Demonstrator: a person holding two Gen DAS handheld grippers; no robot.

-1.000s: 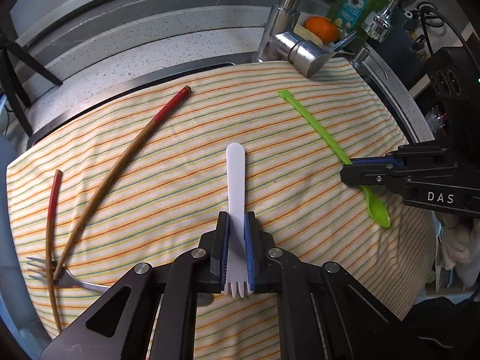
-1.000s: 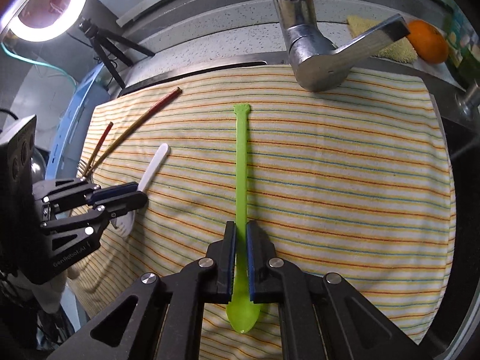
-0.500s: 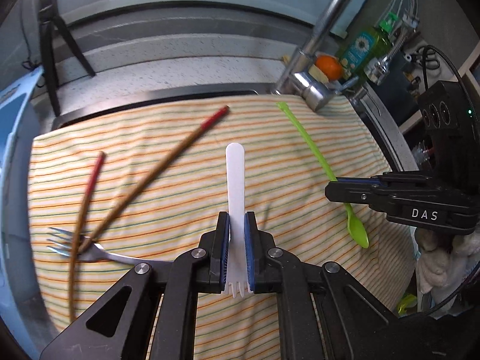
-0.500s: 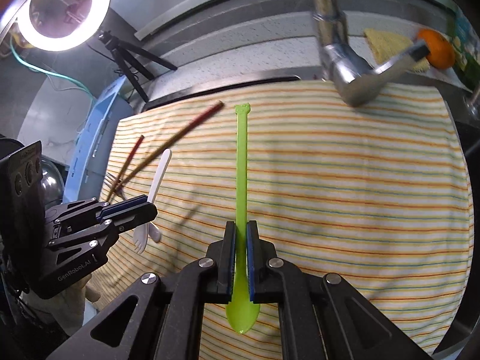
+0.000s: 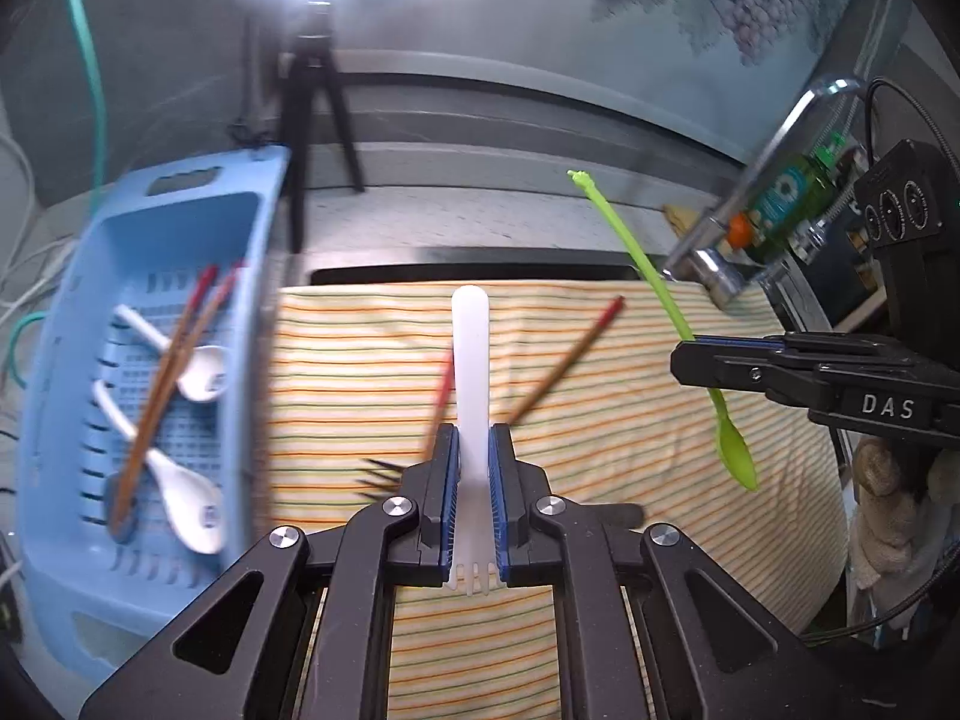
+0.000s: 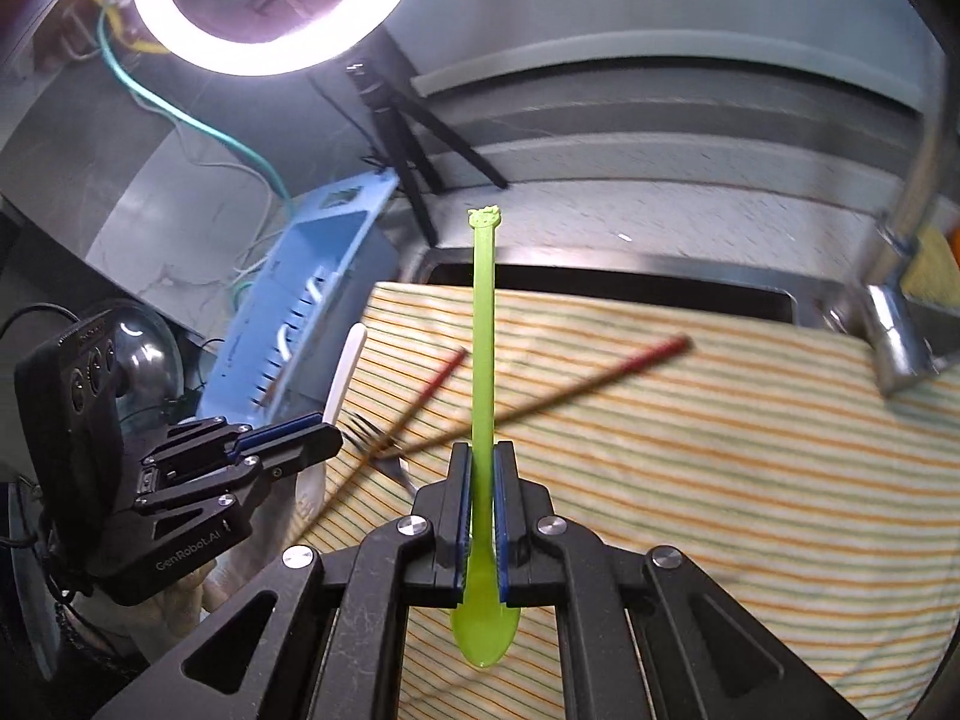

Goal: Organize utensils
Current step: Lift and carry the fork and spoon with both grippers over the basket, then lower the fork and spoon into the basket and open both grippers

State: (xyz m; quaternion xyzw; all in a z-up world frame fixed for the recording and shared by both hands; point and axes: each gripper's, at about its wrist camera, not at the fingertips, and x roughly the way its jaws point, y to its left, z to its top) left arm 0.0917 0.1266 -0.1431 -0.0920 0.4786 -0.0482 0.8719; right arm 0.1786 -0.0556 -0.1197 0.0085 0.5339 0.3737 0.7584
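At far left the blue basket (image 5: 90, 324), already holding white spoons and chopsticks, has come into view as both hands lifted off the striped cloth (image 5: 630, 480). The left gripper (image 5: 474, 480) stays clamped on the white fork (image 5: 471, 348), the right gripper (image 6: 483, 498) on the green spoon (image 6: 483, 324); both look bound for the basket.

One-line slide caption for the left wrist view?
Left gripper clamps a white plastic fork above the striped cloth, blue basket alongside.

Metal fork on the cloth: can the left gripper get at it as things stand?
Probably not: the left gripper is shut on the white plastic fork, and two chopsticks cross over the metal fork.
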